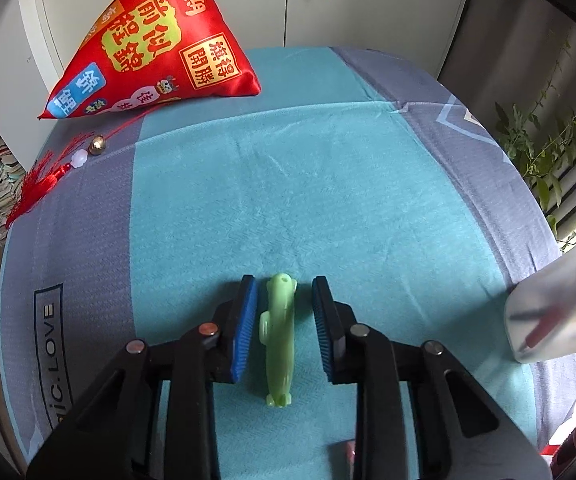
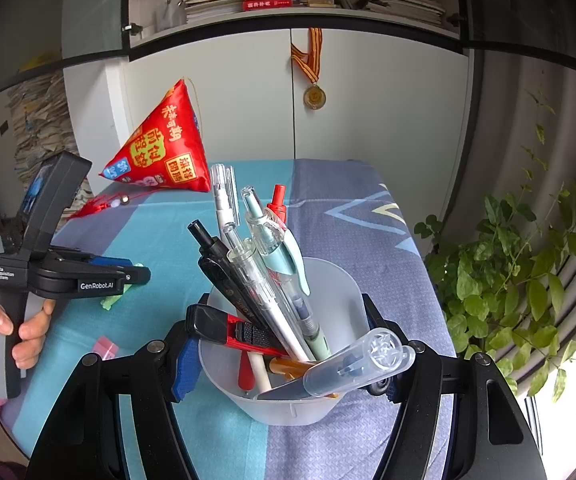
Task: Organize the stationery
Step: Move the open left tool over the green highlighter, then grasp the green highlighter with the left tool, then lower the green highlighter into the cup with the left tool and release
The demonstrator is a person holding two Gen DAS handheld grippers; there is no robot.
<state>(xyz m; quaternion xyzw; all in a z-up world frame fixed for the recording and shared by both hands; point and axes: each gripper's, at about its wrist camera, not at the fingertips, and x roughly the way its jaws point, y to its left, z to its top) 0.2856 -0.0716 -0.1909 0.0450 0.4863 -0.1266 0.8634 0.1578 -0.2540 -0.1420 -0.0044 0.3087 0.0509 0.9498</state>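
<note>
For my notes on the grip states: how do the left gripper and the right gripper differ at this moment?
The left gripper is open, its pads apart on either side of the green fish-shaped piece lying on the cloth; the right gripper is shut on the translucent cup full of pens. The left one points at a single flat item, the right at an upright container. Both have blue pads.

green fish-shaped eraser between left tongs fingers, on counter | pens in translucent plastic cup between right tongs fingers | red pyramid cushion at counter's far left
</note>
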